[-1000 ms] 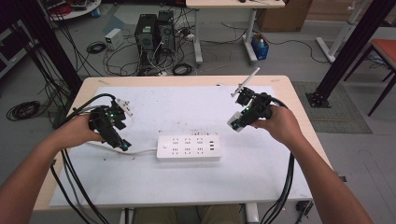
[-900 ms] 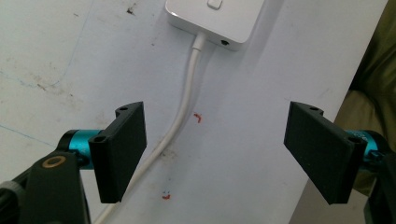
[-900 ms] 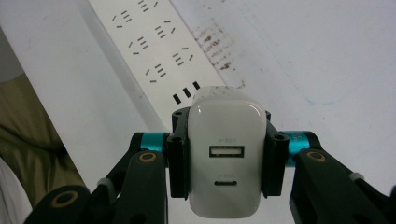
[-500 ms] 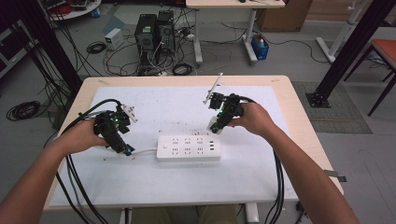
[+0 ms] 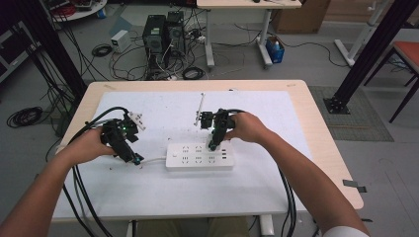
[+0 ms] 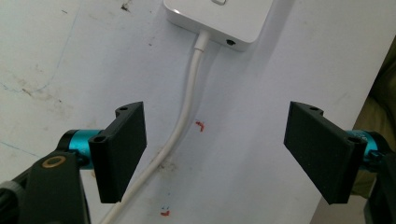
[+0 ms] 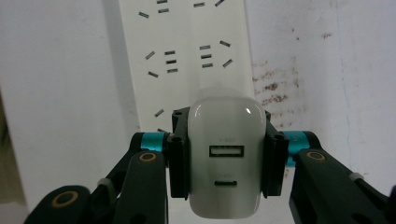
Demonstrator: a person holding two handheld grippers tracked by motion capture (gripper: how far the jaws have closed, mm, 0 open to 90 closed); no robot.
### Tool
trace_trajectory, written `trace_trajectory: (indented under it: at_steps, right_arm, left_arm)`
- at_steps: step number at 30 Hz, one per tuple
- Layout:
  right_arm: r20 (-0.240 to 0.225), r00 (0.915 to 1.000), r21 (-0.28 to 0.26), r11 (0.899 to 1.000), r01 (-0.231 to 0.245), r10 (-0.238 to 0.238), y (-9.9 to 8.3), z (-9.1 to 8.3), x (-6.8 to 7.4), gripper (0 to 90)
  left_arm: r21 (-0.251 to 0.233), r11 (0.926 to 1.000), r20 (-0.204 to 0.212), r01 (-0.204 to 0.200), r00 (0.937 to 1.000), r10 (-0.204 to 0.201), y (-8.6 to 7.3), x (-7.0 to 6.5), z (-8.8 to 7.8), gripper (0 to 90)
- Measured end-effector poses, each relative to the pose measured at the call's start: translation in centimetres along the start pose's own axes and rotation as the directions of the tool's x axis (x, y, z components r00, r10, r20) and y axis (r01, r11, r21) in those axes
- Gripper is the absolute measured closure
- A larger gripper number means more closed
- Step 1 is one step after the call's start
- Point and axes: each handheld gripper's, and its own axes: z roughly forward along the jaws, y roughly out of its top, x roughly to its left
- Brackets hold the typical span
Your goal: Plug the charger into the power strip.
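A white power strip point(image 5: 198, 156) lies in the middle of the white-topped table, its cord point(image 6: 184, 112) running off to the left. My right gripper point(image 5: 213, 144) is shut on a white USB charger point(image 7: 225, 156), its pads clamping both sides, and holds it over the right part of the strip point(image 7: 187, 56). In the right gripper view the charger's ports face the camera above the socket holes. My left gripper point(image 5: 129, 156) hovers open just left of the strip. In the left gripper view its jaws point(image 6: 219, 154) straddle the cord without touching it.
The white mat point(image 5: 276, 177) covers most of the wooden table point(image 5: 316, 128). Black cables trail from both grippers off the near edge. Beyond the table stand computer towers point(image 5: 163, 32) amid floor cables.
My right hand has carried the charger leftward and down from the table's right side to just above the power strip. The left gripper has stayed put.
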Motion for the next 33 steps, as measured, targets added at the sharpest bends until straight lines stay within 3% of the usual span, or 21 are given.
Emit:
trace_trajectory:
  at_steps: [4,11,17,21,25,30,33]
  right_arm:
    - [0.019,0.9982,0.024,0.998,0.057,-0.057,0.0,0.7,0.1,62.2]
    - [0.009,0.9957,0.007,0.996,0.093,-0.093,0.2,1.1,0.2,62.2]
    - [0.024,0.9912,0.062,0.990,0.128,-0.130,0.9,1.6,0.5,62.4]
    - [0.028,0.9898,0.111,0.984,0.136,-0.140,1.5,2.4,0.6,62.5]
    - [0.009,0.9938,0.117,0.987,0.109,-0.111,1.6,2.4,0.3,62.6]
    - [0.039,0.9910,0.114,0.986,0.123,-0.128,1.5,2.5,0.8,62.7]
    - [0.108,0.9814,0.127,0.981,0.145,-0.159,1.5,2.7,2.0,62.7]
  left_arm:
    - [-0.009,0.9999,0.002,0.008,1.0000,-0.008,0.0,0.2,0.0,21.3]
    - [-0.014,0.9997,-0.002,0.019,0.9998,-0.019,-0.1,0.2,-0.2,21.3]
    - [-0.008,0.9998,-0.003,0.017,0.9999,-0.017,0.1,0.1,-0.2,21.3]
    - [-0.008,0.9998,-0.003,0.017,0.9999,-0.017,0.0,-0.1,-0.1,21.3]
    - [-0.002,0.9997,-0.001,0.025,0.9997,-0.025,-0.1,0.0,-0.3,21.3]
    - [-0.005,0.9998,-0.003,0.019,0.9998,-0.019,0.0,-0.1,-0.4,21.3]
    - [-0.012,0.9997,-0.003,0.022,0.9997,-0.022,0.0,-0.2,-0.3,21.3]
